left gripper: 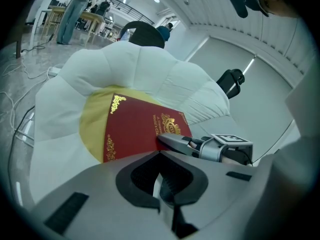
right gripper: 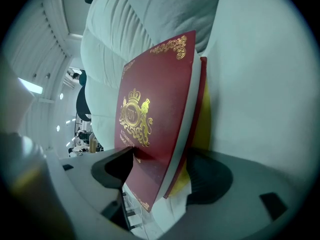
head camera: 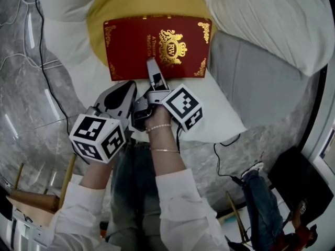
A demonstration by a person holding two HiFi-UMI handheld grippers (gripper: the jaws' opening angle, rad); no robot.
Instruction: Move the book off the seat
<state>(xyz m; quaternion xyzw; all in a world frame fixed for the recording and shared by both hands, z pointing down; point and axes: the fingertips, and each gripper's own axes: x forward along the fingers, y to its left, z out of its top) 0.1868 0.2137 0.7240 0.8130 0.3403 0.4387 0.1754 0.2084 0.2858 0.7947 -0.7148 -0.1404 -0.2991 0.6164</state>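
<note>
The red, gold-stamped book (head camera: 152,41) lies flat on a yellow cushion (head camera: 131,4) on the white seat (head camera: 225,116); the right gripper (head camera: 152,67) has its fingers pinching the book's near edge, one on the cover, one beneath; the left gripper (head camera: 130,88) hovers just beside it, fingers pressed together, empty.

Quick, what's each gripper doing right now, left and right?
The left gripper: fingers closed, holding nothing.
The right gripper: fingers closed on the near edge of the red book.
</note>
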